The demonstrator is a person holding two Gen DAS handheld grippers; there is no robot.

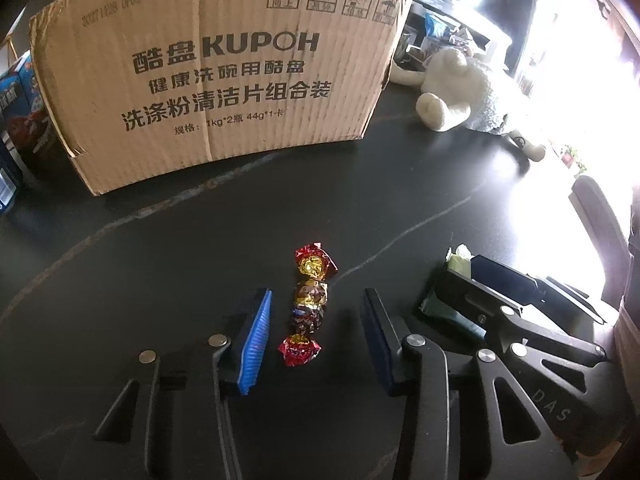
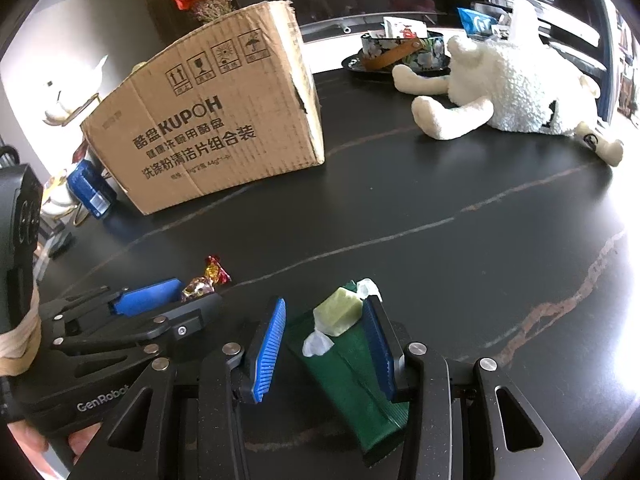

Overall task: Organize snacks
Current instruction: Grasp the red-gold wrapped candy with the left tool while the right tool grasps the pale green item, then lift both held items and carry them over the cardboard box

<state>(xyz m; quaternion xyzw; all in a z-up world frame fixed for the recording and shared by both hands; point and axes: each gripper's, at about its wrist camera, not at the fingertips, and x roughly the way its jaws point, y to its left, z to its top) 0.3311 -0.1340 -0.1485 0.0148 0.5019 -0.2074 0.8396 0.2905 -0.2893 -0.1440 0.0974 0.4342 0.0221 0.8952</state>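
Left gripper [image 1: 316, 340] stands wide open astride the candy [image 1: 308, 304] on the table [image 1: 160, 248], touching nothing, while the right gripper [image 2: 324, 344], also open, straddles the green pouch [image 2: 360, 368] near the box [image 1: 216, 72]; closing off-centre could squirt the candy away.

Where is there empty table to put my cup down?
The dark table is bare between the cardboard box, the plush sheep and the green packet. It is crowded near the left gripper around the candy, and the right gripper.
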